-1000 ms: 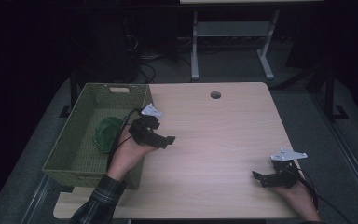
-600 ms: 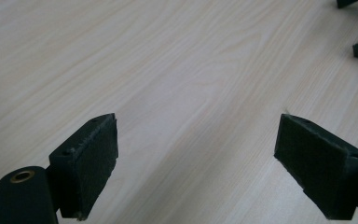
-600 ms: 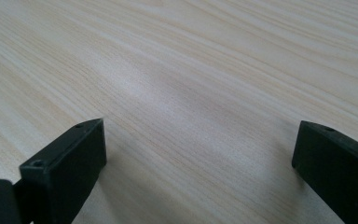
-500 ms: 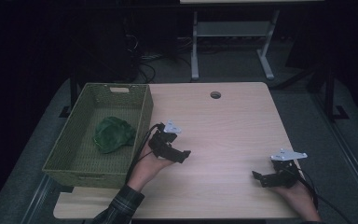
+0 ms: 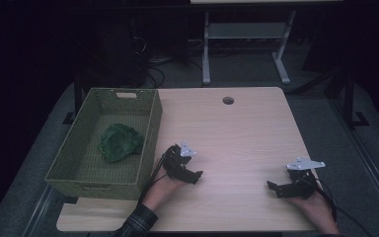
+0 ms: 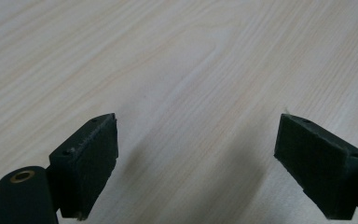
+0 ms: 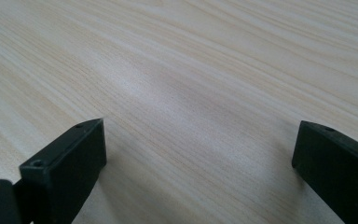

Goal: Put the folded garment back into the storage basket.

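Both grippers rested empty on the table

The left gripper (image 5: 193, 175) and right gripper (image 5: 272, 187) are held with jaws apart near the table's (image 5: 237, 133) front edge; a green cloth (image 5: 120, 142) is seen inside the wicker basket (image 5: 98, 181).

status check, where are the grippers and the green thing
Left gripper open, empty, over table. Right gripper open, empty, near front edge. Green thing in basket. Nothing in the way.

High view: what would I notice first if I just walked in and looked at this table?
Probably the bright green crumpled thing lying inside the woven basket at the table's left edge, since it is the only strong colour. Next, the two black tools on the pale wooden table: the left gripper beside the basket and the right gripper near the front right corner, both with jaws wide open and empty.
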### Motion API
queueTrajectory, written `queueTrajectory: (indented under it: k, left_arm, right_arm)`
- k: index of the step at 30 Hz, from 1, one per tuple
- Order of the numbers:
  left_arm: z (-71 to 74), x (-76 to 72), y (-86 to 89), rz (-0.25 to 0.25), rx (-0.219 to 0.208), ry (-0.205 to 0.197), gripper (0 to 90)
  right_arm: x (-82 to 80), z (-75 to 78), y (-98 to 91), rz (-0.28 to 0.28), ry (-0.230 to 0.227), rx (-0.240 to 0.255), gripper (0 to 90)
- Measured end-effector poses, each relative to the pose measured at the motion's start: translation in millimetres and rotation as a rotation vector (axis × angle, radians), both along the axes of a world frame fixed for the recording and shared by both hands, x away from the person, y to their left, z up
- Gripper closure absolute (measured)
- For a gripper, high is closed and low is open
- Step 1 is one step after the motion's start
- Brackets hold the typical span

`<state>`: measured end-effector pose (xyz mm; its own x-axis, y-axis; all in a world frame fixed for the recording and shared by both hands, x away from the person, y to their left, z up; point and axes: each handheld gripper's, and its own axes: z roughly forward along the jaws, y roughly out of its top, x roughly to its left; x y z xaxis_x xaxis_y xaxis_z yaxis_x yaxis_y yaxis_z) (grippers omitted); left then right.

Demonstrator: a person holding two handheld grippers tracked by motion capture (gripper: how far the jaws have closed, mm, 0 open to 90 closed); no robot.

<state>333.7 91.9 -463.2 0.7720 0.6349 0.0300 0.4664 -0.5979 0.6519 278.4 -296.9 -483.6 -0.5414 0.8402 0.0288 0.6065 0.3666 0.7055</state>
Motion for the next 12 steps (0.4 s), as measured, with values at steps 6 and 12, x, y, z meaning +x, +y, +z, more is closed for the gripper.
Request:
queueTrajectory:
  k: [6, 12]
  left_arm:
    - [-8.1, -2.0, 1.8, 0.001, -0.022, 0.010, 12.7]
    - [-10.6, -4.4, 5.2, -0.009, -0.044, -0.009, 12.6]
  right_arm:
    - [0.0, 0.0, 0.0, 0.000, 0.000, 0.000, 2.5]
    - [0.0, 0.0, 0.0, 0.000, 0.000, 0.000, 2.5]
